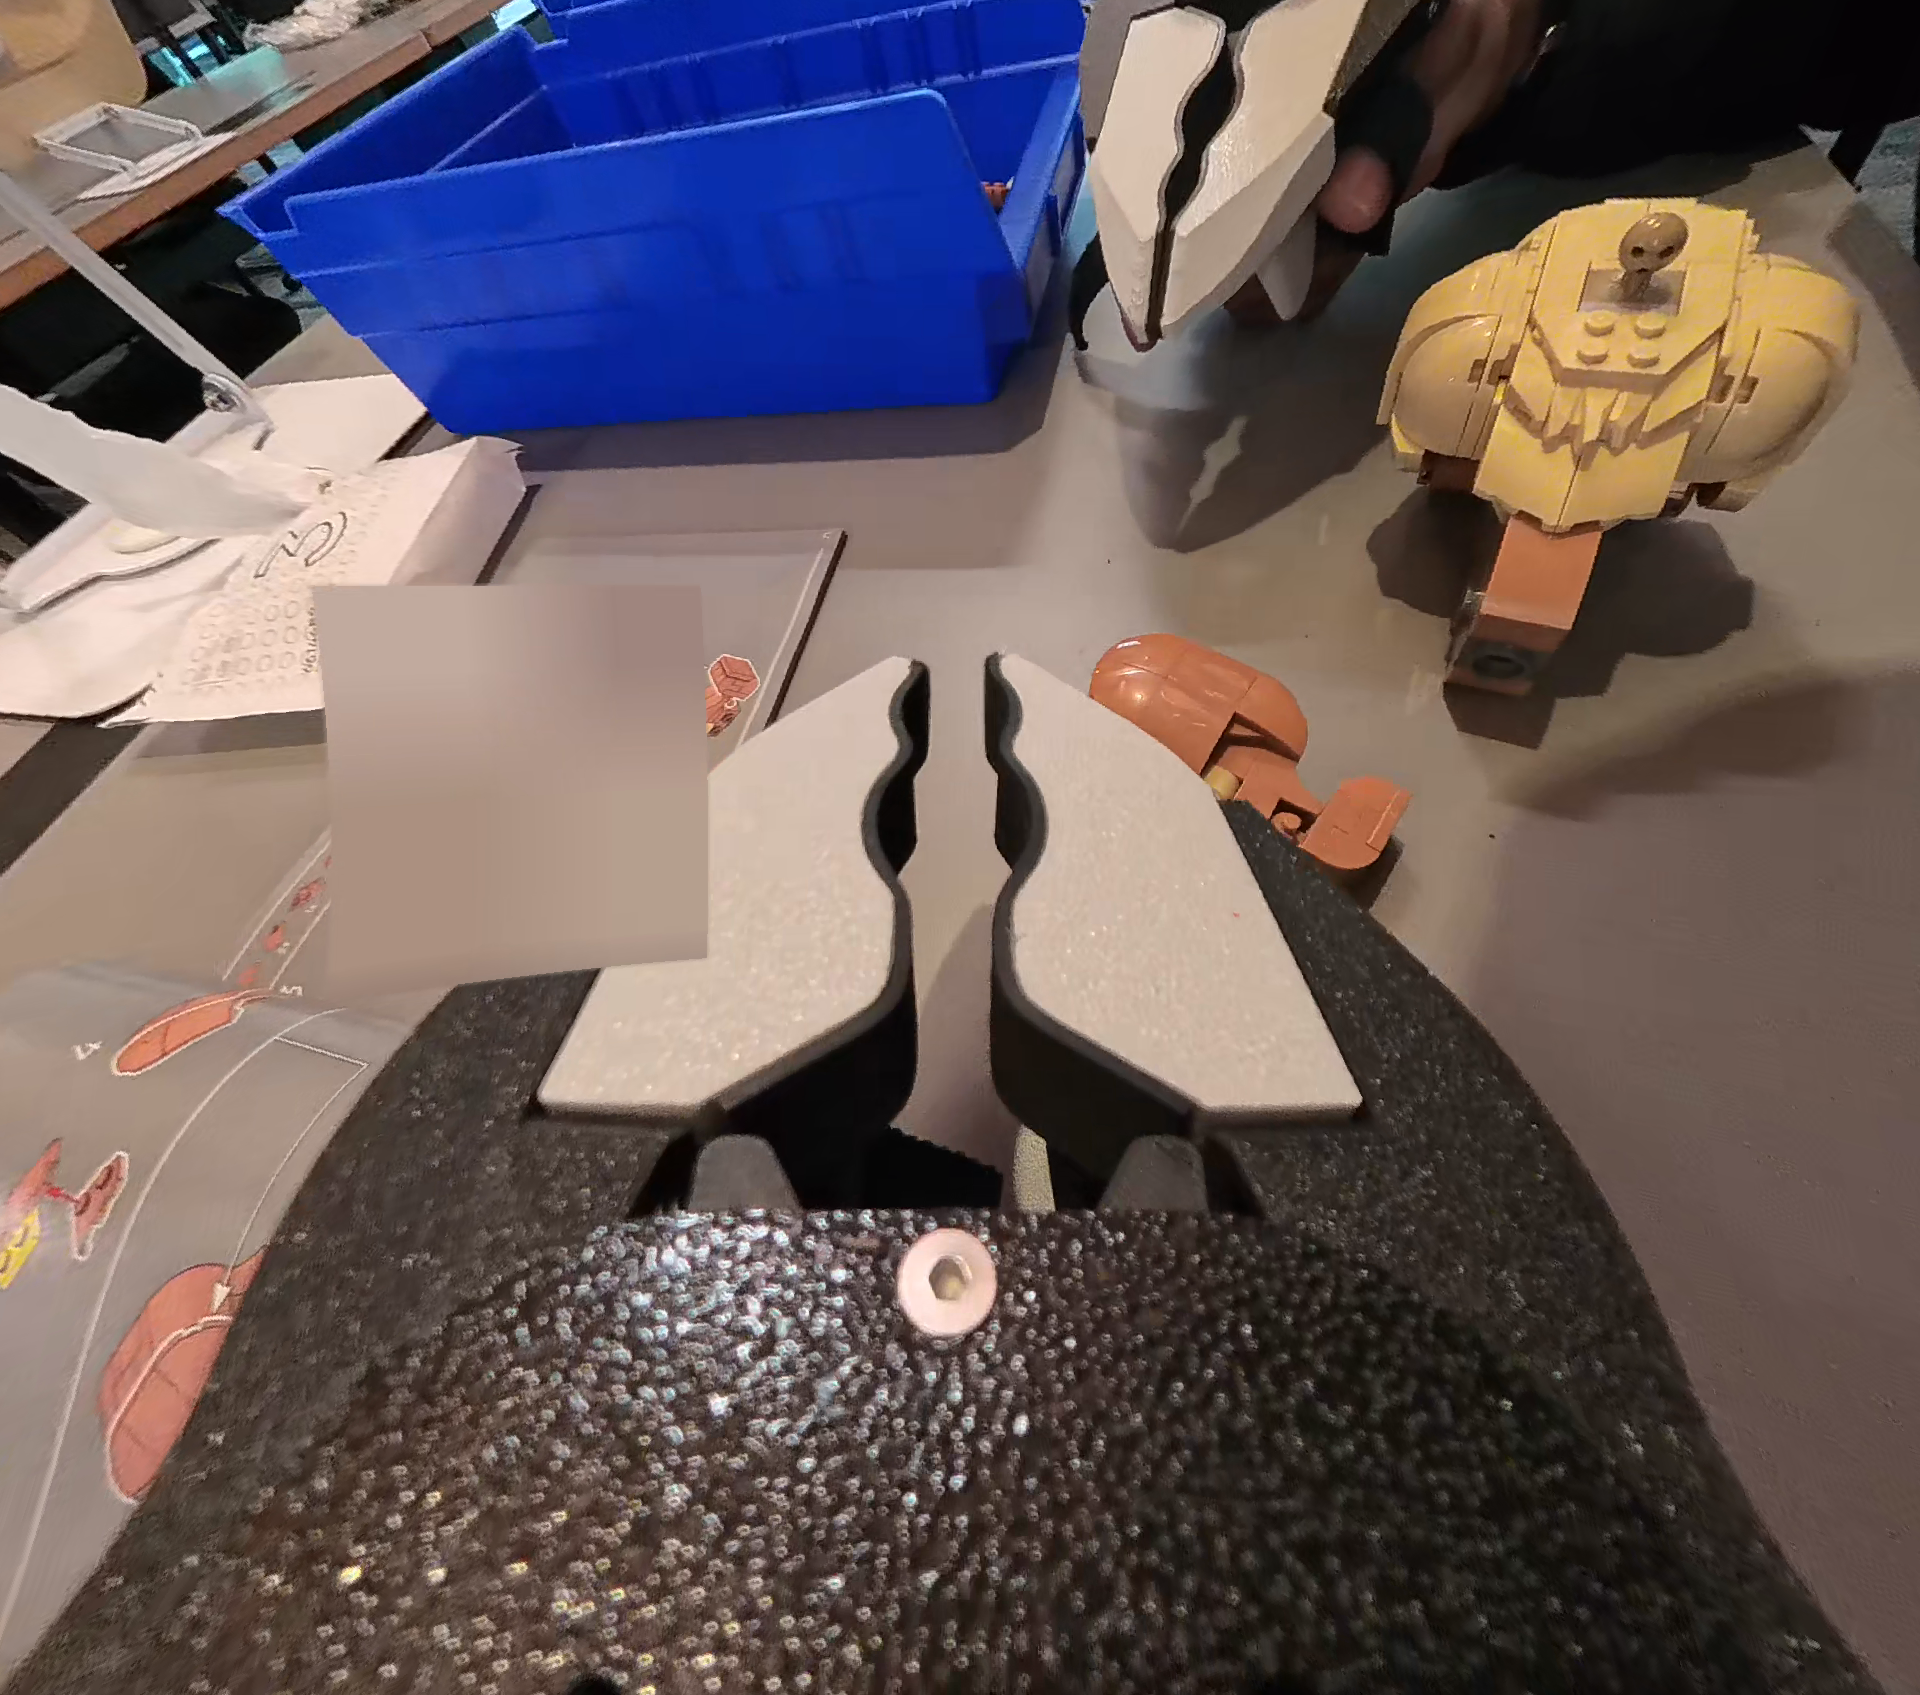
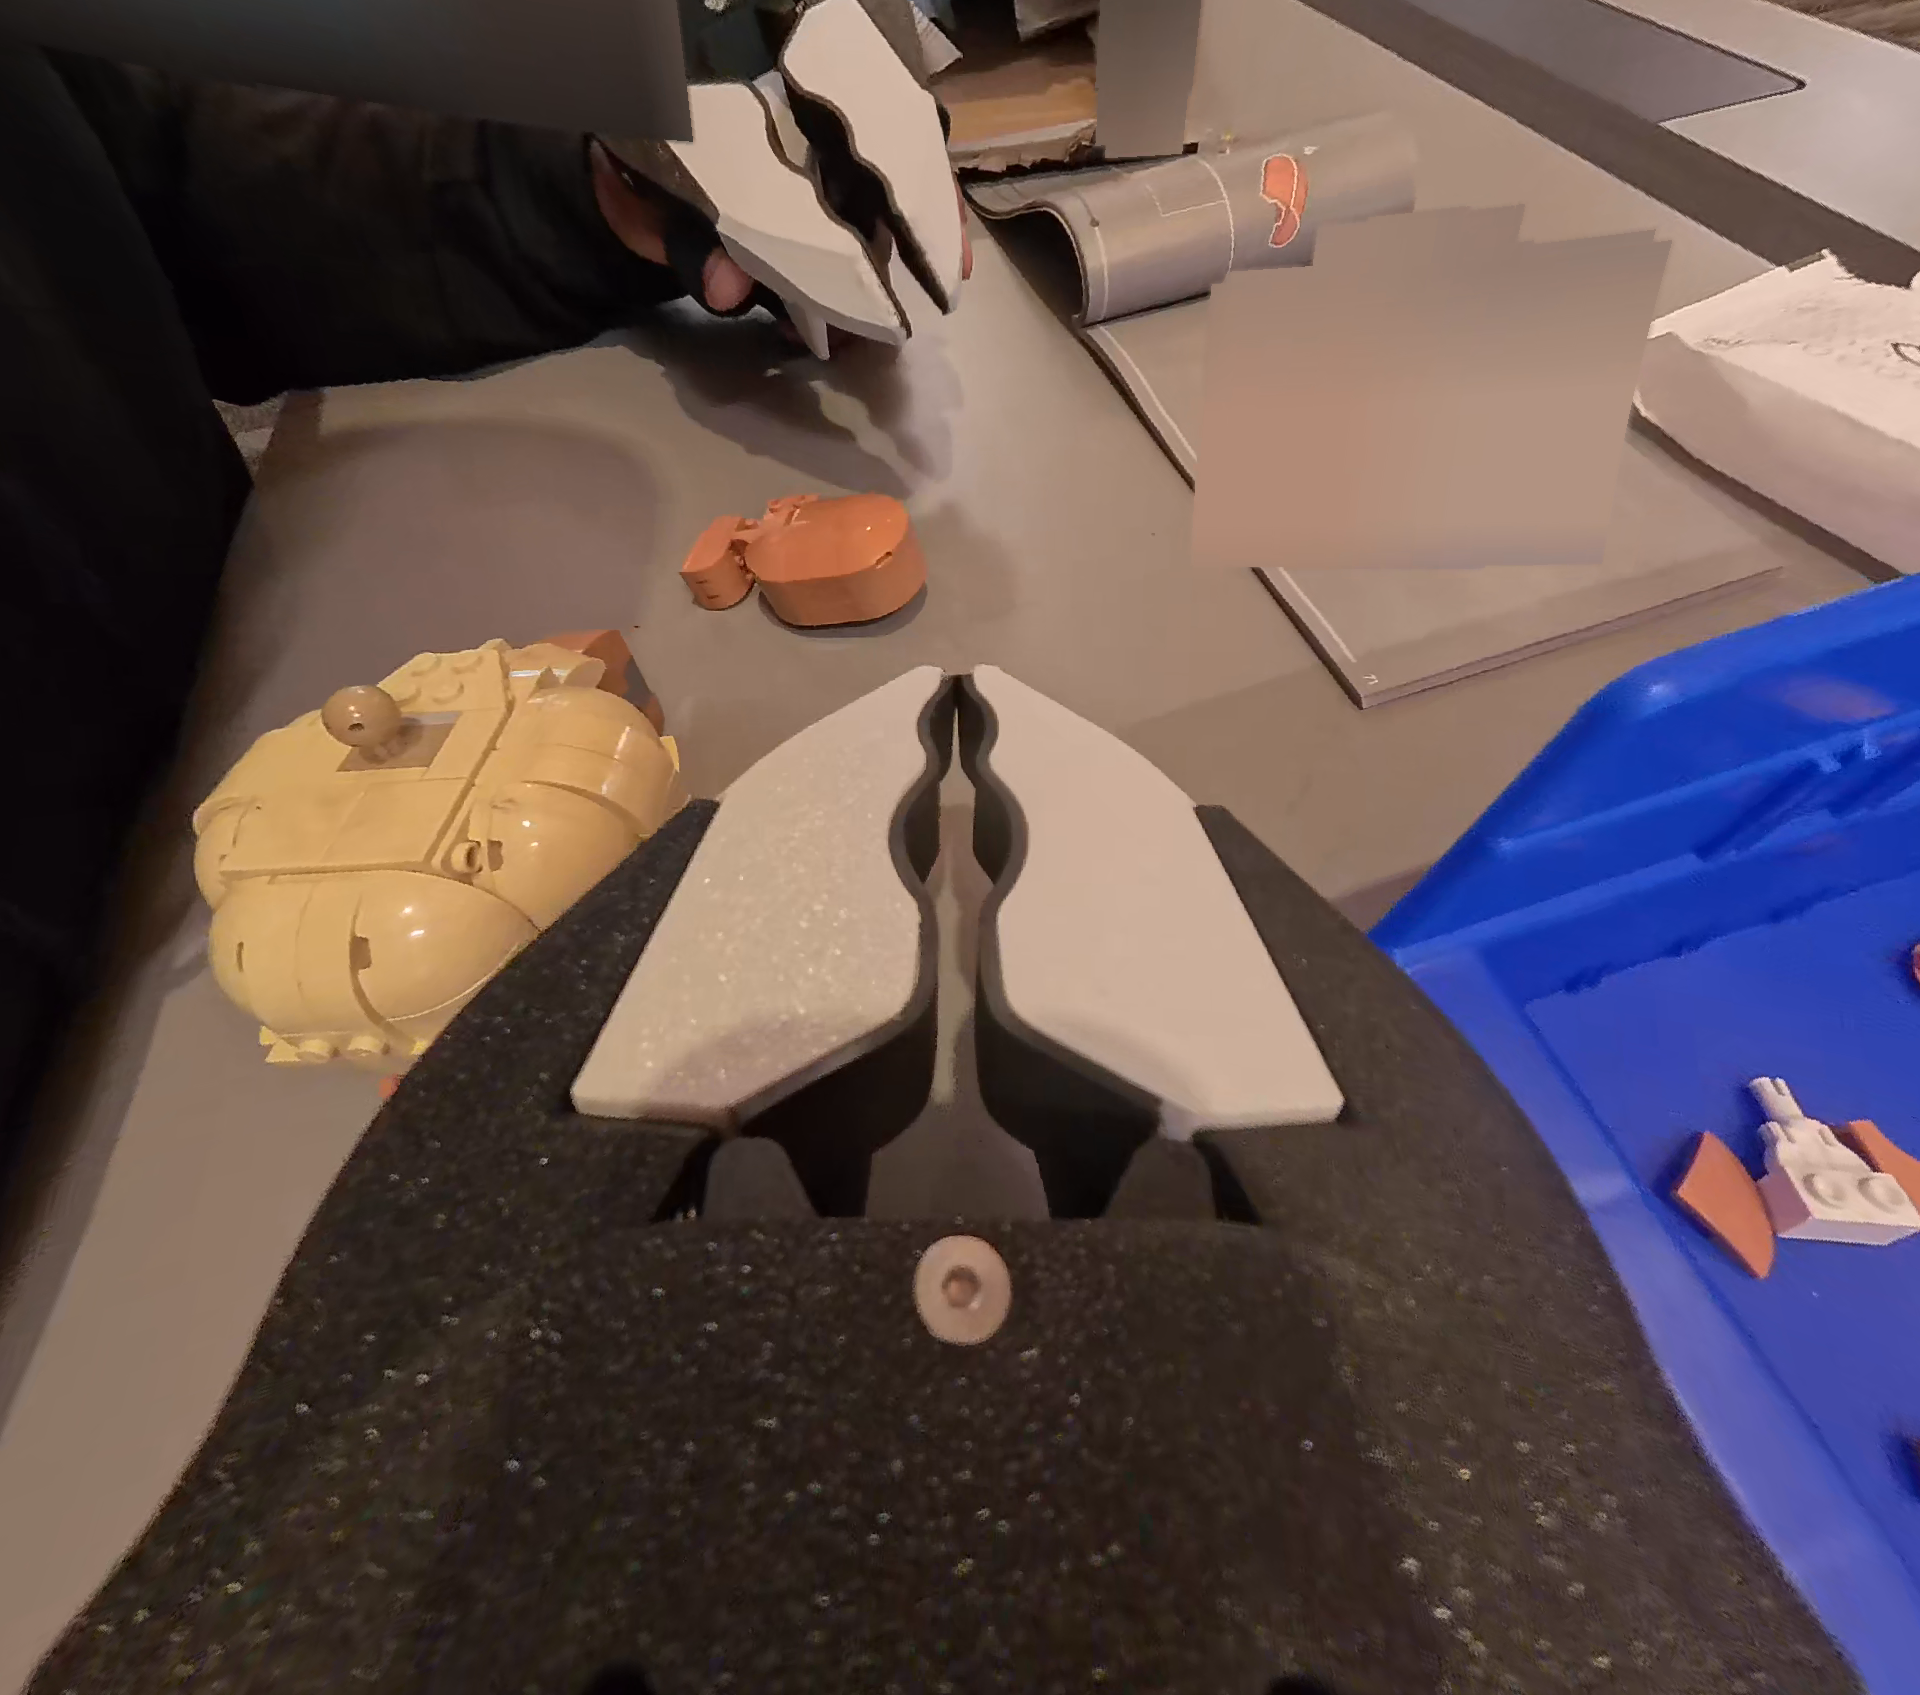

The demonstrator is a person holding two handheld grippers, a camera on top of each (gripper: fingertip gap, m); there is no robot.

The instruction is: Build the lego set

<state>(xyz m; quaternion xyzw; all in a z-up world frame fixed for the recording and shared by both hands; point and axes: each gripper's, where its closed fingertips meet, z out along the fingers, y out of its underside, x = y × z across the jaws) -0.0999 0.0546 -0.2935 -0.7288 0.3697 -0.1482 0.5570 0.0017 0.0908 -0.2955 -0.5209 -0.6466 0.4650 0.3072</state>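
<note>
Brown brick assembly [image 1: 1236, 731] lies just right of the slightly parted, bare left gripper [image 1: 956, 671]; right gripper [image 2: 958, 681] pinched closed, holding nothing.

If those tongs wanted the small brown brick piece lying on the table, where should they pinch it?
Probably across the rounded body of the brown brick piece, from above. Its flat side walls face opposite ways and it lies flat on the grey table; the small jointed end looks likely to swivel.
</note>
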